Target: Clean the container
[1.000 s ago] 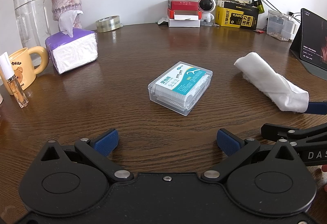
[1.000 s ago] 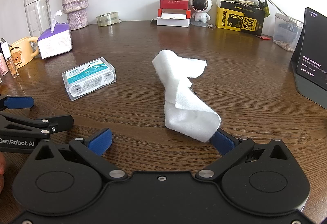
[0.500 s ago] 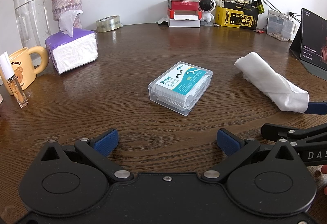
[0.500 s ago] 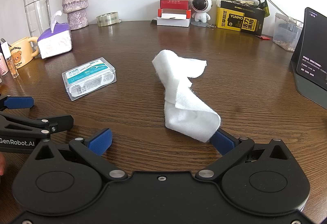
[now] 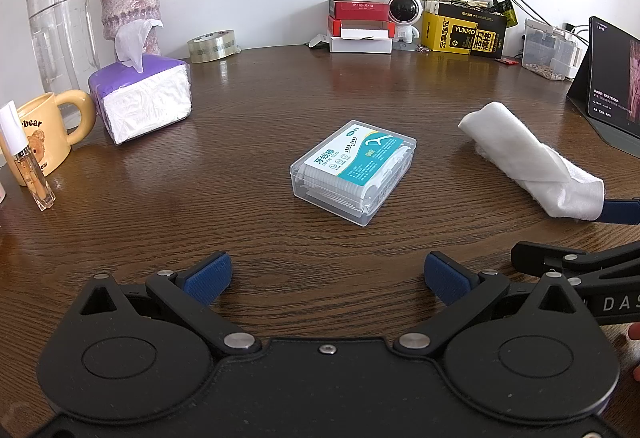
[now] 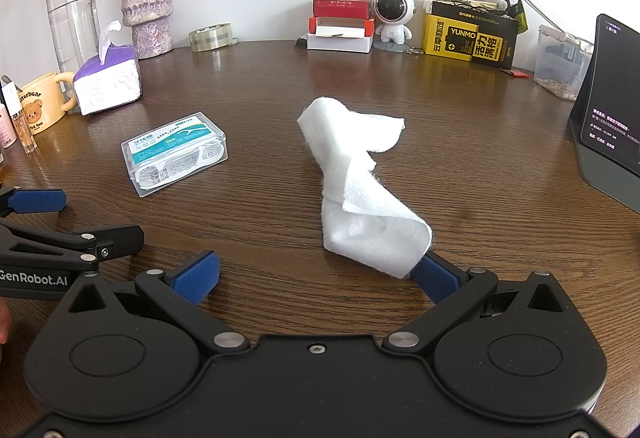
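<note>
The little clear box [image 5: 353, 171] sits flat on the brown table [image 5: 280, 86], and I use it as my marker for where things are. Its lid is shut. Inside I see lots of white floss picks packed in rows, under a blue and white label. The left gripper [image 5: 326, 275] waits just in front of the box with its blue fingers [image 5: 209, 275] spread wide and nothing between them. I think it is lined up there so it can hold the box steady. To the right of the box lies a white cloth [image 6: 362, 187], twisted and loose. The right gripper [image 6: 314, 276] is wide open too, and the near end of the cloth lies over its right finger, so it looks ready to pinch the cloth for wiping. It has not pinched yet. Far behind the box, to the left, a purple tissue pack [image 5: 140, 100] stands with one tissue poking out. No wiping has begun, I think.
</note>
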Demonstrator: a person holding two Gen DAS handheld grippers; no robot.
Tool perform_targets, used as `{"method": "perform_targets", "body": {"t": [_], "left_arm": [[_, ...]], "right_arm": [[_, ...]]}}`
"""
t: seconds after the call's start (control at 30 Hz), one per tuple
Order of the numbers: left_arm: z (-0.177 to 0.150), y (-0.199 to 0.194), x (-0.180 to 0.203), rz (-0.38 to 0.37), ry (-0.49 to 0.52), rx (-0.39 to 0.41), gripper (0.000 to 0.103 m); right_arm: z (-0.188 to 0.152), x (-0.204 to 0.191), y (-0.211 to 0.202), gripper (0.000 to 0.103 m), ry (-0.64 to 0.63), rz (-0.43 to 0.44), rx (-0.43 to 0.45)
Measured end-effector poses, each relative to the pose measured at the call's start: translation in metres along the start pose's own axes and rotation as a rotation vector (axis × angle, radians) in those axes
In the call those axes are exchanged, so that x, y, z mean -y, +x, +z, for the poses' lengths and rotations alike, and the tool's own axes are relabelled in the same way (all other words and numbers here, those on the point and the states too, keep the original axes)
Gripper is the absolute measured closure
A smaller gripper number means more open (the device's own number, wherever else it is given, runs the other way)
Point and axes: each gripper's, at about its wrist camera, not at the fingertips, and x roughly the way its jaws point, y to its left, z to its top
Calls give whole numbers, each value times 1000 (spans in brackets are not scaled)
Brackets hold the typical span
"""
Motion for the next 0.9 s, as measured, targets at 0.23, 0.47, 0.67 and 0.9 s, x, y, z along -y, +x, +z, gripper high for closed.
{"method": "perform_targets", "body": {"t": [0.23,0.47,0.67,0.9], "left_arm": [[0,0,0,0,0,0,0],[0,0,0,0,0,0,0],[1,1,0,0,0,0,0],[1,2,1,0,0,0,0]], "right_arm": [[1,0,2,0,0,0,0],[1,1,2,0,0,0,0],[1,1,1,0,0,0,0],[1,1,1,0,0,0,0]]}}
